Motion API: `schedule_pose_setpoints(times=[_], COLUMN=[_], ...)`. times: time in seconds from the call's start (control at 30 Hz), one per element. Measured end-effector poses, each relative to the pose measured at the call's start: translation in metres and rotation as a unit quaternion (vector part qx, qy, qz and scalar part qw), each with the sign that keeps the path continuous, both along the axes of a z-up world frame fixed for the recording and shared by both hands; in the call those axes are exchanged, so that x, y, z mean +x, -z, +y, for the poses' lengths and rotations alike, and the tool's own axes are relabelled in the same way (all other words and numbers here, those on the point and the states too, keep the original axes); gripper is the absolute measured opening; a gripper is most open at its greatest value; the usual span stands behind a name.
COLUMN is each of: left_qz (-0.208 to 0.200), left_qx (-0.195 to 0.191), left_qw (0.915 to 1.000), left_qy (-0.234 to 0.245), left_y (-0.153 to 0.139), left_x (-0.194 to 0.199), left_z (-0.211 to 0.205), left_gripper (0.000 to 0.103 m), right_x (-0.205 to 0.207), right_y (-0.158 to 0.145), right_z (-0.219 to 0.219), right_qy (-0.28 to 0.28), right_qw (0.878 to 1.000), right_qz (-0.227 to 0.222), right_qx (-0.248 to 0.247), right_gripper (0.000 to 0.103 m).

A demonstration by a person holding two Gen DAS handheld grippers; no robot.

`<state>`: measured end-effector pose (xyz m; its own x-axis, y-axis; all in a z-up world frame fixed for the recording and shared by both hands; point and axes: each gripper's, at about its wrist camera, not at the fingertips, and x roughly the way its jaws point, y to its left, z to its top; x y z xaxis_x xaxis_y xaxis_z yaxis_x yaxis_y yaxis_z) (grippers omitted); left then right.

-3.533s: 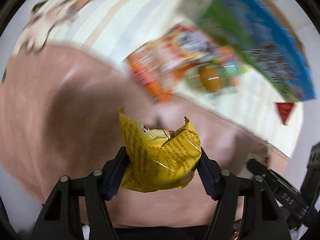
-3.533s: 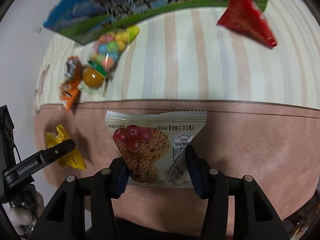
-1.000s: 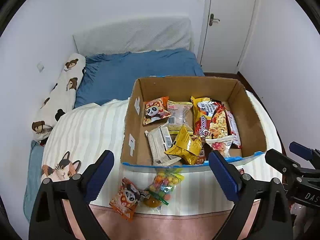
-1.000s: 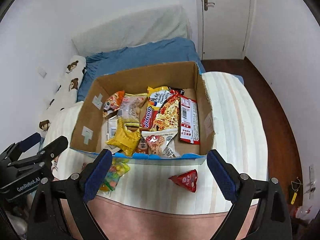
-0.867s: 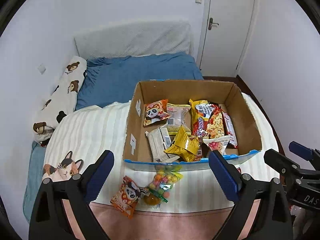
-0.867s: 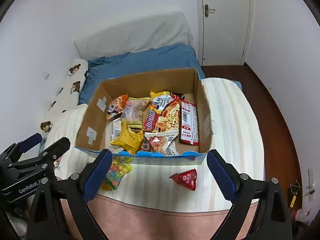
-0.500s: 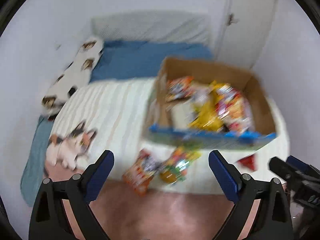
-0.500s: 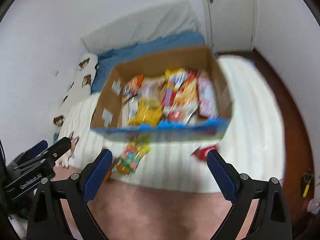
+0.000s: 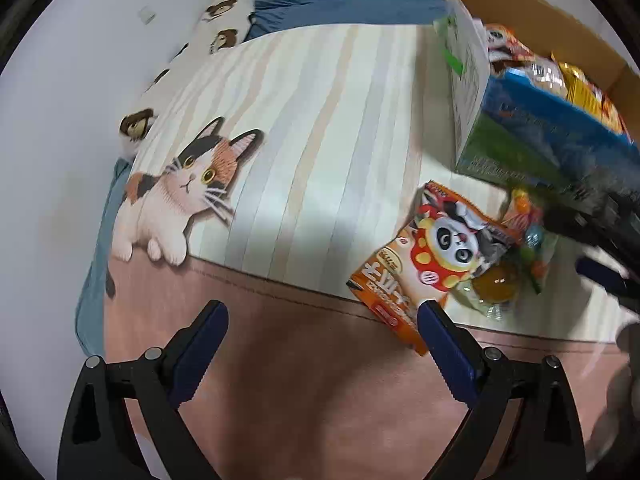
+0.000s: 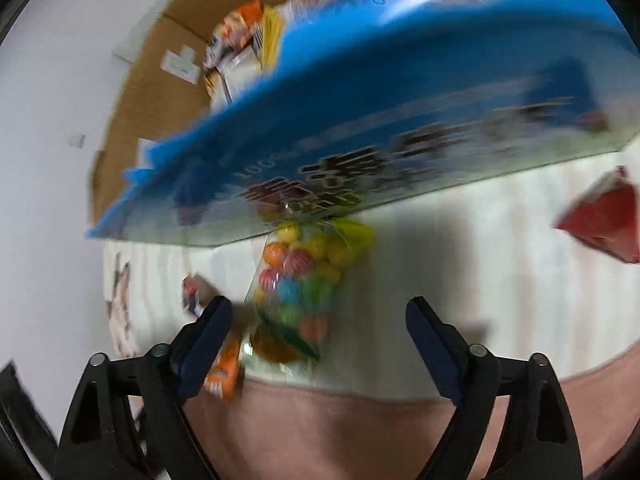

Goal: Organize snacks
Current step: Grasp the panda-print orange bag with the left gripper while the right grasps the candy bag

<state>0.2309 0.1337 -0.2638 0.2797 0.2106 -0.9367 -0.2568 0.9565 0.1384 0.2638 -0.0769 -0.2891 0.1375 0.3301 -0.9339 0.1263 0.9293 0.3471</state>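
— Along the left wall, what is there?

— White wall with a small switch plate [image 9: 146, 14], a bear-print pillow [image 9: 218, 20] against it, and blue bedding [image 9: 344, 10] beyond. Nearer lies a cream striped blanket [image 9: 320, 128] with a calico cat [image 9: 180, 196] printed on it, then a plain pink band [image 9: 304, 360] along its near edge.

— And the left gripper [image 9: 322, 332]?

— Jaws spread wide, nothing between them — it hangs over the pink band, its right finger just beside the orange panda snack packet [image 9: 432, 264].

— Further right?

— A clear bag of coloured candies [image 10: 300, 288] touches that packet, its top against the blue-fronted cardboard box [image 10: 400, 120], which is full of snack packs. The right gripper [image 10: 318, 320] hangs above the candy bag; its jaws have just been narrowing but stand apart, gripping nothing. A red triangular packet [image 10: 604, 216] lies well to the right on the stripes.
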Motion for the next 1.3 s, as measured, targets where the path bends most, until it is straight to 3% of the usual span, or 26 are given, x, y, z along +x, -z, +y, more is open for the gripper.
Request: schedule_pose_setpoints(times=[0.13, 0.17, 0.27, 0.4, 0.6, 0.7, 0.77, 0.83, 1.03, 1.1, 1.3], left_qz=[0.015, 0.019, 0.029, 0.045, 0.096, 0.089, 0.079, 0.075, 0.069, 0.071, 0.077], left_qx=[-0.003, -0.012, -0.043, -0.081, -0.118, -0.149, -0.162, -0.166, -0.162, -0.167, -0.18], left_qw=[0.9985, 0.997, 0.9916, 0.9806, 0.9582, 0.9574, 0.9595, 0.9626, 0.9757, 0.9787, 0.9796], left_qy=[0.053, 0.074, 0.118, 0.173, 0.242, 0.23, 0.216, 0.2, 0.131, 0.097, 0.043], left_y=[0.009, 0.011, 0.014, 0.018, 0.049, 0.053, 0.051, 0.049, 0.054, 0.058, 0.066], left_x=[0.01, 0.013, 0.023, 0.039, 0.061, 0.067, 0.067, 0.064, 0.032, 0.018, -0.019], left_z=[-0.003, -0.006, -0.011, -0.021, -0.041, -0.037, -0.032, -0.026, -0.003, 0.005, 0.013], left_gripper=[0.097, 0.097, 0.097, 0.097, 0.097, 0.097, 0.077, 0.071, 0.066, 0.062, 0.059], right_x=[0.001, 0.0, -0.006, -0.019, -0.023, -0.024, -0.023, -0.019, -0.008, -0.01, -0.028], right_y=[0.01, 0.011, 0.009, 0.001, 0.003, 0.008, 0.009, 0.011, 0.02, 0.02, 0.019], right_z=[0.014, 0.017, 0.025, 0.017, -0.002, -0.011, -0.015, -0.012, 0.018, 0.029, 0.016], right_qy=[0.011, 0.004, -0.03, -0.056, -0.034, -0.005, 0.009, 0.018, 0.005, -0.02, -0.063], right_qw=[1.0, 1.0, 0.999, 0.998, 0.999, 0.998, 0.999, 0.999, 1.0, 0.999, 0.995], right_qz=[-0.013, -0.013, -0.014, -0.006, 0.027, 0.041, 0.029, 0.022, 0.013, 0.004, 0.005], right_qx=[-0.019, -0.017, -0.028, -0.04, 0.012, 0.04, 0.044, 0.04, -0.011, -0.041, -0.072], right_gripper=[0.066, 0.056, 0.044, 0.041, 0.042, 0.051, 0.061, 0.064, 0.063, 0.056, 0.048])
